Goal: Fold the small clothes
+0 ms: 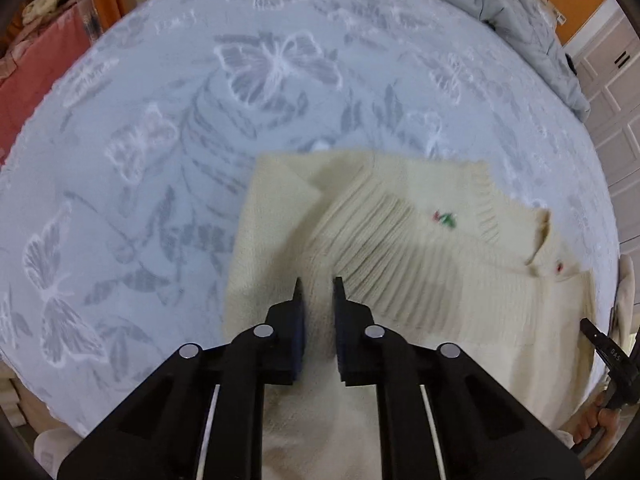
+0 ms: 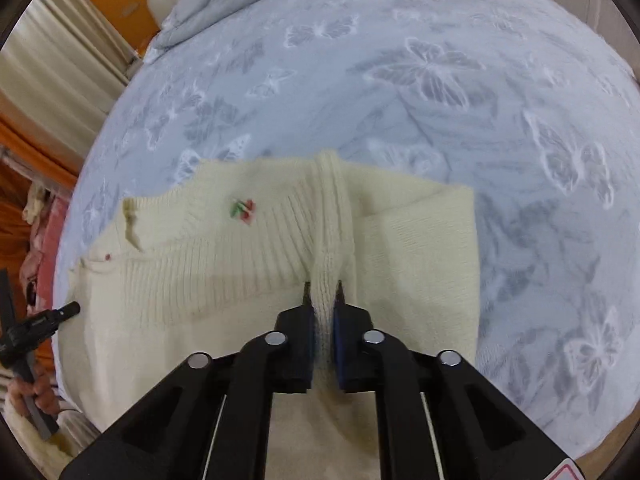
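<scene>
A cream knit sweater (image 1: pixel 400 280) with a small cherry embroidery (image 1: pixel 446 219) lies partly folded on a pale blue butterfly-print bed cover (image 1: pixel 160 160). My left gripper (image 1: pixel 319 292) points down at the sweater's near left part, its jaws nearly together with cream fabric between the pads. In the right wrist view the sweater (image 2: pixel 200 280) spreads to the left, cherry embroidery (image 2: pixel 243 210) on top. My right gripper (image 2: pixel 323 294) is shut on a raised ridge of ribbed knit that runs up between its fingers.
A crumpled grey duvet (image 1: pixel 520 20) lies at the bed's far end, and shows too in the right wrist view (image 2: pixel 240 0). Pink cloth (image 1: pixel 36 80) hangs off the left side. White cabinet doors (image 1: pixel 616 100) stand on the right. A hand (image 2: pixel 36 396) grips the other tool at the left edge.
</scene>
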### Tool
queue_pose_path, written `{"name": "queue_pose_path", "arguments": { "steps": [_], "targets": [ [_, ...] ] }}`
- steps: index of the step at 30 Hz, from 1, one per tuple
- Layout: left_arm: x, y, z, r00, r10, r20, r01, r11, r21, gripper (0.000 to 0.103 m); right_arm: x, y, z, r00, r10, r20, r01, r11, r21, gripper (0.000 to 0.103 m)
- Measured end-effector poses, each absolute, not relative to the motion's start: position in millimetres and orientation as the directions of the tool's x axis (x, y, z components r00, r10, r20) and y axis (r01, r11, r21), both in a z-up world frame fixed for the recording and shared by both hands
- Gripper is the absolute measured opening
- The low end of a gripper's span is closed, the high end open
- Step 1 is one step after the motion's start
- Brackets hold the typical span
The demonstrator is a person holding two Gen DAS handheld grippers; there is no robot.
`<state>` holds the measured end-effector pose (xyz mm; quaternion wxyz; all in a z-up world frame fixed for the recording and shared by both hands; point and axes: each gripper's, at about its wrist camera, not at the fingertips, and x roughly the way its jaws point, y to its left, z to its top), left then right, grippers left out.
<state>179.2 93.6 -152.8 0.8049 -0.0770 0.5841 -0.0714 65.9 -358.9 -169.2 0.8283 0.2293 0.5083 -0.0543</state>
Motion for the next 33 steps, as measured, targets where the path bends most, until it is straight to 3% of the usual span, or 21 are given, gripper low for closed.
{"name": "queue_pose_path", "arguments": {
  "steps": [5, 8, 11, 13, 16, 19, 21, 24, 28, 31, 33],
  "targets": [
    [196, 108, -93, 0.409, -0.278, -0.869, 0.03, 0.956, -0.292, 0.011, 51, -381, -93, 0.672, 0.119, -0.731, 0.292, 0.864, 0.41, 0.007],
    [224, 100, -98, 0.419, -0.221, -0.881, 0.019, 0.972, -0.235, 0.011, 70, -395, -105, 0.644, 0.071, -0.762, 0.341, 0.865, 0.369, 0.007],
    [250, 84, -146, 0.324, -0.141, -0.936, -0.003, 0.989, -0.15, 0.015, 106, -406, -183, 0.451, 0.084, -0.889, 0.44, 0.845, 0.303, 0.008],
    [250, 76, -175, 0.28, -0.072, -0.957, -0.009, 0.997, -0.078, 0.015, 111, -403, -206, 0.389, 0.07, -0.919, 0.454, 0.853, 0.258, 0.009],
    [233, 72, -158, 0.349, -0.047, -0.936, 0.026, 0.999, -0.041, 0.021, 96, -396, -177, 0.454, -0.017, -0.891, 0.481, 0.846, 0.229, 0.027],
    [204, 73, -122, 0.412, -0.041, -0.91, 0.078, 0.997, -0.009, 0.033, 72, -372, -130, 0.556, -0.05, -0.83, 0.416, 0.881, 0.226, 0.027],
    [181, 74, -103, 0.454, -0.075, -0.888, 0.069, 0.996, -0.049, 0.059, 68, -341, -113, 0.591, 0.022, -0.806, 0.328, 0.907, 0.265, 0.027],
    [142, 62, -100, 0.439, -0.17, -0.882, 0.063, 0.985, -0.159, 0.061, 75, -260, -115, 0.558, 0.221, -0.8, 0.151, 0.921, 0.359, 0.027],
    [122, 49, -137, 0.363, -0.087, -0.928, 0.079, 0.995, -0.063, 0.061, 86, -165, -142, 0.471, 0.308, -0.827, -0.029, 0.942, 0.334, 0.025],
    [116, 61, -161, 0.32, -0.037, -0.947, 0.072, 0.997, -0.014, 0.061, 87, -169, -172, 0.412, 0.227, -0.882, 0.015, 0.967, 0.256, 0.015],
    [111, 74, -166, 0.319, -0.084, -0.944, 0.08, 0.995, -0.062, 0.061, 71, -216, -183, 0.409, 0.207, -0.889, 0.123, 0.952, 0.279, 0.014]
  ]
}}
